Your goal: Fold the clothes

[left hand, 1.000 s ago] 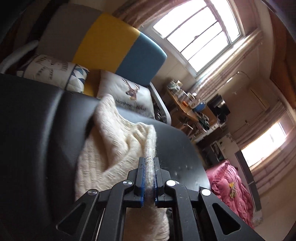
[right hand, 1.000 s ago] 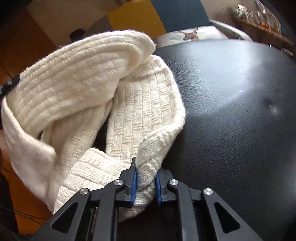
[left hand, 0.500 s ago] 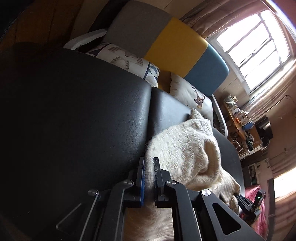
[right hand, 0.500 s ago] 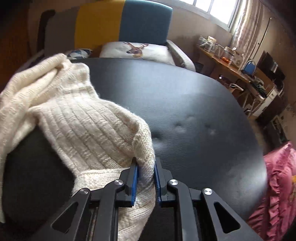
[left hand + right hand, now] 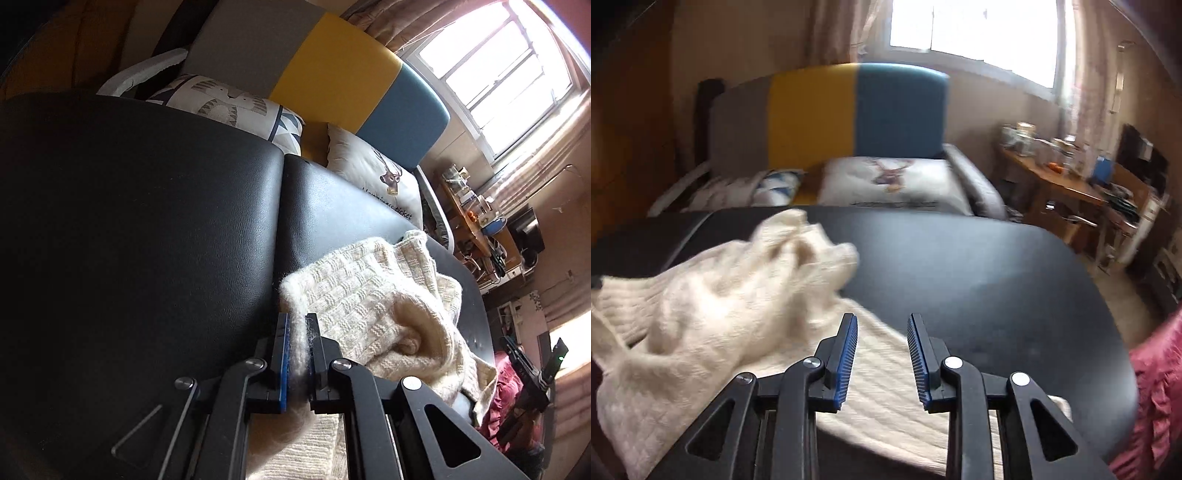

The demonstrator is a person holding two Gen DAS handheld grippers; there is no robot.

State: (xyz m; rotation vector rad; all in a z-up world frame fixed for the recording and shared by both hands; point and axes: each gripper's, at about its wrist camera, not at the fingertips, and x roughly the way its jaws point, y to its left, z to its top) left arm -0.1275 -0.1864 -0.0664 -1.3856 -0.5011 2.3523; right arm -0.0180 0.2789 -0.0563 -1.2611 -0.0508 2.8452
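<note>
Sweater (image 5: pixel 713 306) lies bunched on the black table (image 5: pixel 979 266). Left gripper (image 5: pixel 297 343) pinches a sweater edge; right gripper (image 5: pixel 882 350) gapes empty just above it. Step: spreading. Next: regrip a free hem.

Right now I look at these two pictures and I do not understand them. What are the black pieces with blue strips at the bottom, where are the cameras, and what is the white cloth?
The black pieces are two hand-held grippers; a person holds one in each hand. Each carries a camera that looks forward along its two fingers, so you get one picture per gripper. In the left wrist view, the left gripper is closed on an edge of a cream knitted sweater. In the right wrist view, the right gripper is open and holds nothing; the sweater lies crumpled on a black padded surface. Behind it stand a sofa with cushions and a cluttered desk.
</note>
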